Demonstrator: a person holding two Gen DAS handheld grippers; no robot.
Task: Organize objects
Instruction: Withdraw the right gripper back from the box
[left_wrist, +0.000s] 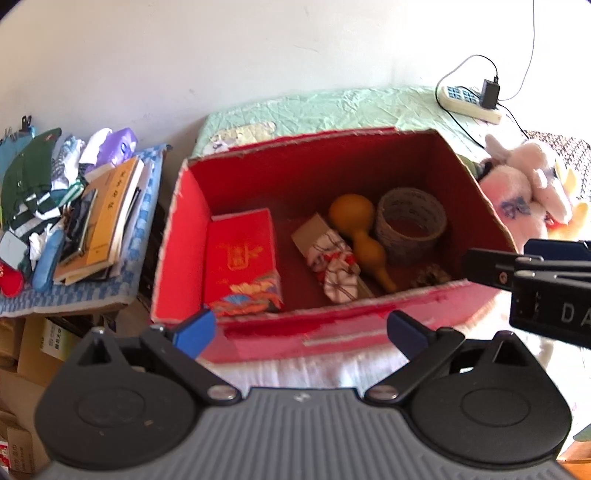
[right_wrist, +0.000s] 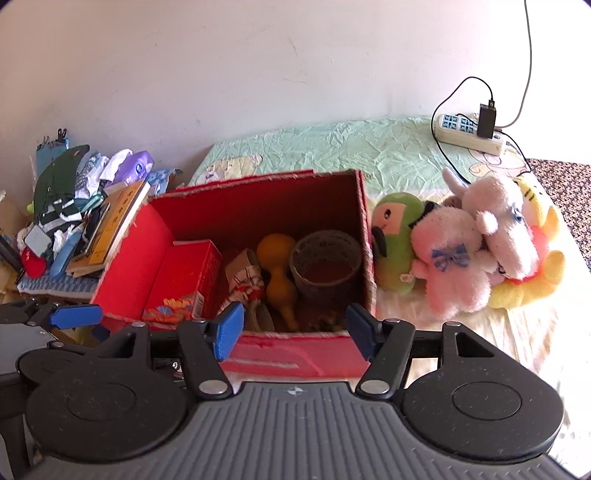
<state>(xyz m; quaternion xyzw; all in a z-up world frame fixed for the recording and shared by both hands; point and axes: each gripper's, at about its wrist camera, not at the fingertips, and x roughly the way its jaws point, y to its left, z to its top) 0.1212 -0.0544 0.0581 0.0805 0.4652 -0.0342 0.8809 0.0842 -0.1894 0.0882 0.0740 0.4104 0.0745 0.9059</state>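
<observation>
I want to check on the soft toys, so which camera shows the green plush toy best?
The right wrist view: the green plush toy shows whole beside the red box. In the left wrist view the box wall hides nearly all of it.

Open-topped red box, floor bare at its far middle, red packet at nine o'clock, tape roll and gourd crowding three o'clock, plush toys outside, further toward three

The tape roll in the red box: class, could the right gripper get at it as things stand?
Probably yes: the tape roll lies uncovered in the open-topped red box, and the right gripper is open and empty.
</observation>
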